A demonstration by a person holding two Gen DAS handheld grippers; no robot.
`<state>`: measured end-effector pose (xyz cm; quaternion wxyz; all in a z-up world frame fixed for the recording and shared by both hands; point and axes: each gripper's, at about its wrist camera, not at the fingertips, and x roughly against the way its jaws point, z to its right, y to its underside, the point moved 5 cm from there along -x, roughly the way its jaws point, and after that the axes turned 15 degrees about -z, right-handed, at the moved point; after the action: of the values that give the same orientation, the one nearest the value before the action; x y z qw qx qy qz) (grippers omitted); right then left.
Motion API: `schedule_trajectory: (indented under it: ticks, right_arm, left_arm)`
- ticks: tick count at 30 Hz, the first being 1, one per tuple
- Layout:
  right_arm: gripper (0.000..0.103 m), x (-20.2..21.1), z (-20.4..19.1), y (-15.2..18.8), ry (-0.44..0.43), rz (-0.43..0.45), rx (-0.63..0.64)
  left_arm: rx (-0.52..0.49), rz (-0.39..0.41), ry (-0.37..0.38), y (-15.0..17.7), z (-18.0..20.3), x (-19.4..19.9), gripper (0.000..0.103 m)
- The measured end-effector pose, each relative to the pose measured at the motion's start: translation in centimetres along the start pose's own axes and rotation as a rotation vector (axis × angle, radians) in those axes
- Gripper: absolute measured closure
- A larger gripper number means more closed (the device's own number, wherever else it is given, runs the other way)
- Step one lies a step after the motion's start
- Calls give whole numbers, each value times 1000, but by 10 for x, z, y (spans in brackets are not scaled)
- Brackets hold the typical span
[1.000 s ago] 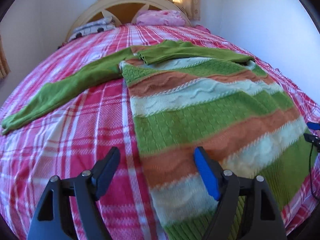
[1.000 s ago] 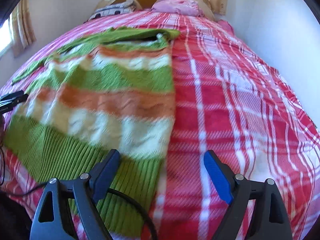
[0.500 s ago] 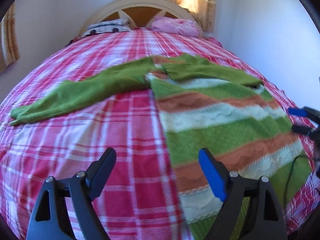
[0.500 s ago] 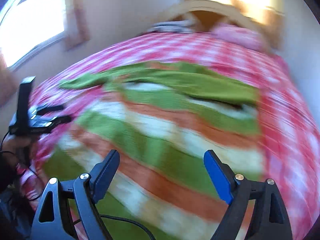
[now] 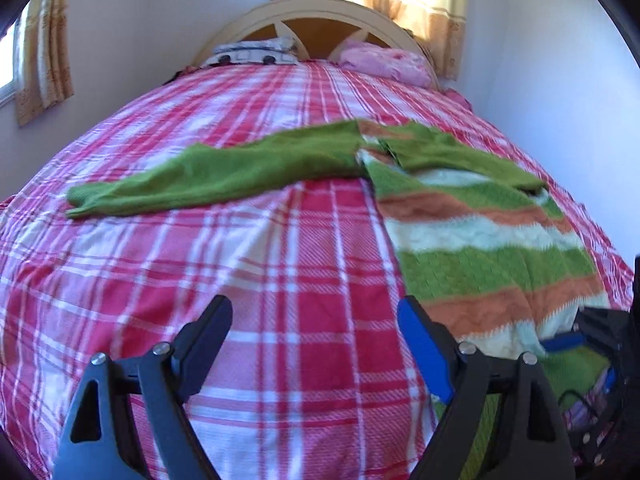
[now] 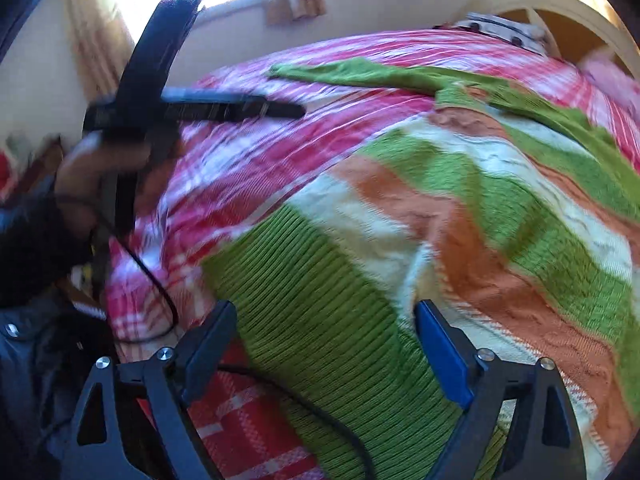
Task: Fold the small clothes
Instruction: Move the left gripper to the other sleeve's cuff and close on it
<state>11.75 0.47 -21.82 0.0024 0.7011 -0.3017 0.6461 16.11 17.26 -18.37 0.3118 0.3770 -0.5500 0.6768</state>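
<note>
We see the sweater [image 5: 488,248] lying flat on the bedspread [image 5: 240,320], toward the right side of the bed. Its one sleeve [image 5: 224,176] stretches out to the left across the bedspread; its other sleeve [image 5: 460,156] is folded over its far end. Two pillows [image 5: 256,53] lie at the far end, against the headboard [image 5: 320,12].

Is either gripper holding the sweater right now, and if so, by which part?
Nothing is held. The left gripper is open over bare bedspread; the right gripper is open above the sweater hem, not gripping it.
</note>
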Motion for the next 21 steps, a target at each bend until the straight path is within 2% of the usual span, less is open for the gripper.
schedule_trajectory:
  ticks: [4,6,7,9,11,13,14,15,16,18,19,21]
  right_arm:
    - [12,32,10,-21,85,113,-28]
    - [12,39,6,-38,1,158,-28]
    - [12,36,2,-46,-38,155,-19]
    - [12,21,-8,-53,-45,117,15]
    - [12,-9,-19,-56,-45,19,46]
    - [12,-30,-33,-50,-102,-65,64]
    - [12,-33,-41,-46,-120,-64,81]
    - [12,-40,-53,-39,-183,-103,89]
    - [10,-43,-60,-36,-182,-110,97]
    - [10,-44,-72,-31,-85,-99,174]
    - [12,-40,-70,-33,-92,-91,165]
    - [12,-21,-47,-46,-125,-20,90]
  left_arm:
    - [16,27,-19,-6,-12,10,16]
    - [30,40,-23,-10,-20,14,15]
    - [38,42,-25,-13,-24,15,14]
    - [61,43,-34,-17,-37,15,14]
    - [82,39,-48,-18,-49,16,14]
    - [94,40,-71,-18,-60,17,14]
    - [99,41,-84,-18,-67,18,14]
    - [106,41,-94,-18,-73,19,14]
    - [113,41,-105,-17,-80,19,14]
    - [137,39,-132,-18,-96,18,14]
    - [147,39,-139,-18,-100,18,14]
    - [175,45,-147,-20,-113,18,14]
